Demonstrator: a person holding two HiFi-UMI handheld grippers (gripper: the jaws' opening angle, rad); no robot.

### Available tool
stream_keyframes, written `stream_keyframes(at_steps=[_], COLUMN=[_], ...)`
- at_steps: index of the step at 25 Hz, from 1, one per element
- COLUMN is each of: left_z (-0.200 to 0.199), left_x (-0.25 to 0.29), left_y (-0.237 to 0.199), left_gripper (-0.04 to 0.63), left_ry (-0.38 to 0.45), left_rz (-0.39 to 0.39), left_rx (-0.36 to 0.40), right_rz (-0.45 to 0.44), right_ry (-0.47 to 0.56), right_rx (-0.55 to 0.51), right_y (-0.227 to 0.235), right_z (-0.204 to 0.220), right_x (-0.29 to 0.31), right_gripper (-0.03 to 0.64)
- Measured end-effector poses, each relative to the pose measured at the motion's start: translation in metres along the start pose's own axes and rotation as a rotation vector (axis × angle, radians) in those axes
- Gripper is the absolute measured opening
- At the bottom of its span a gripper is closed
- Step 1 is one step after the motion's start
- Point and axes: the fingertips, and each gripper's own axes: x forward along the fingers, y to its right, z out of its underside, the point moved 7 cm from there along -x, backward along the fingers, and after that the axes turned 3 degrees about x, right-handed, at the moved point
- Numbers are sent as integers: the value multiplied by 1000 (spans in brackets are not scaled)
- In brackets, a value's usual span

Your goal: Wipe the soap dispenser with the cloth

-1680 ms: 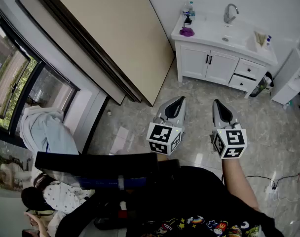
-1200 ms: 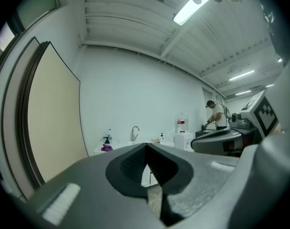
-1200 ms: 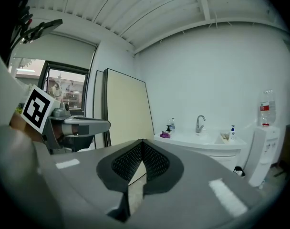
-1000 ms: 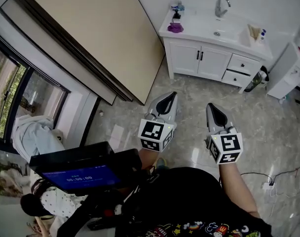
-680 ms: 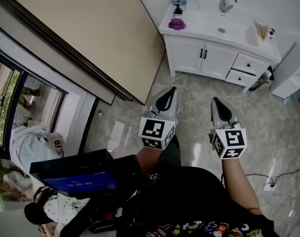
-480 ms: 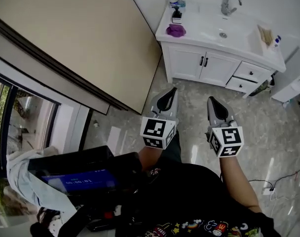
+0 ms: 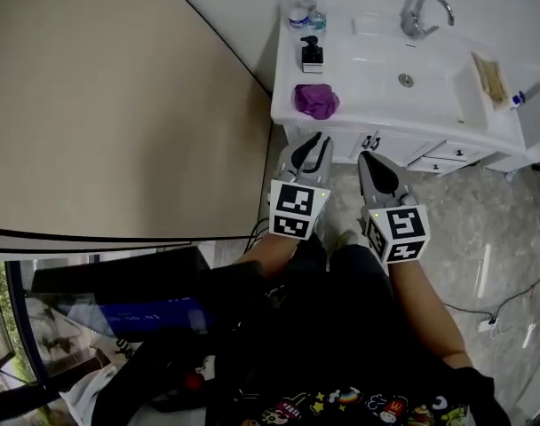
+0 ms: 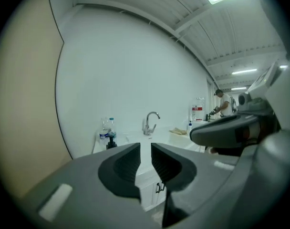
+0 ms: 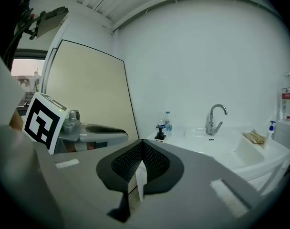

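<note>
A black soap dispenser [image 7: 313, 54] stands at the left back of the white vanity top [image 7: 368, 105], and shows small in both gripper views [image 8: 110, 143] [image 9: 160, 135]. A crumpled purple cloth [image 7: 316, 101] lies in front of it near the vanity's front edge. My left gripper [image 7: 316, 138] [image 8: 145, 147] hovers just short of that edge, below the cloth, jaws a narrow gap apart and empty. My right gripper [image 7: 362, 156] [image 9: 141, 143] is beside it to the right, shut on nothing.
Water bottles [image 7: 305, 7] stand behind the dispenser. A faucet [image 7: 421, 11] and basin [image 7: 403, 74] lie to the right, with small items [image 7: 488, 67] at the far end. A large beige panel [image 7: 119, 105] leans at the left. A dark screen device [image 7: 119, 300] is at my lower left.
The view has closed in on the vanity, which now sits right ahead of both grippers. The grippers keep their side-by-side pose and jaw states.
</note>
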Motion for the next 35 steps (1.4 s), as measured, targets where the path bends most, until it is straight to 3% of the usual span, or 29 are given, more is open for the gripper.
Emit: stream_keyframes(at_steps=[3,6,11,16,19,22,26,29,32,35], left_z=[15,32,59,86,104,113,119,124,123,112], left_x=[43,88,154,199,221,237,253,260,263,265], left_y=[-23,-46,-77,-83,-88,-94,-97,-98,-106,-121], left_gripper=[170,205,228,253,294,293,159,119,104,92], left_ry=[-129,-274,-492,-642,-737,-812,-869,-865,-818,-730], left_rz=[48,101,189,218,245,259,277,278,256,168], left_rx=[92,205,283,315,302,266,267,240,170,90], right_rz=[5,14,3,-26,-48,-67,-76,-78,-74,-75], right_ry=[-5,-9,-29,-65,-76,-85,-92,-93,-104,-108], right_rx=[15,47,69,89,95,108,114,122,131,131], right_y=[16,36,67,99,117,133,151,162,171,177], right_z=[-5,-7,-11,-9,-12,-14,-16,-15,-12,-13], right_x=[34,60,95,127,142,155,165,169,173,178], right_gripper=[25,25,25,25,25,25,25,25,25,25])
